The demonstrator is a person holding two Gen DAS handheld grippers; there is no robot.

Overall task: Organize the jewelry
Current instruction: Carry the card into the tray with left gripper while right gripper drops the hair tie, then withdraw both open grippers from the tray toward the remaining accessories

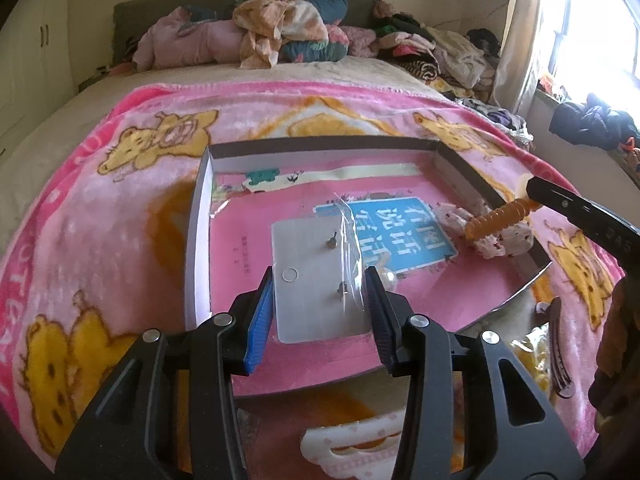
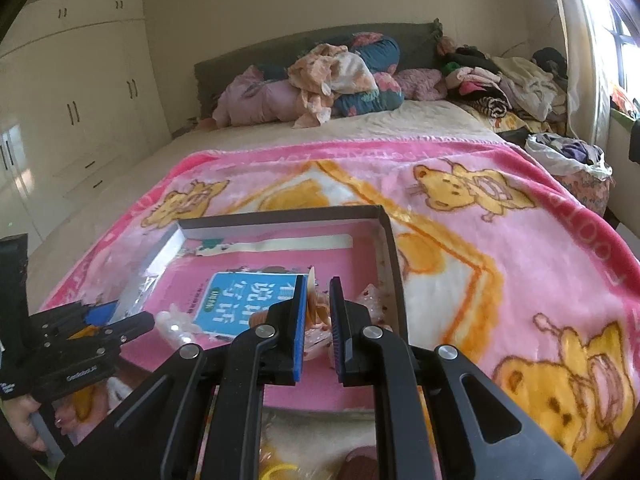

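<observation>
Bed (image 2: pixel 420 120): beige cover, dark headboard (image 2: pixel 248 60) at far end. Pillows and bundled bedding (image 2: pixel 332 80) piled against headboard; heap of clothes (image 2: pixel 504 80) along the window side. Pink bear-print blanket (image 2: pixel 500 248) spread over the near half. Shallow open box (image 1: pixel 200 216) sits on the blanket. A dark hair clip (image 1: pixel 558 354) lies on the blanket just beside the box's near right corner.

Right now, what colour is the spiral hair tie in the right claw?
Amber-orange spiral hair tie, clearest in the left wrist view.
</observation>
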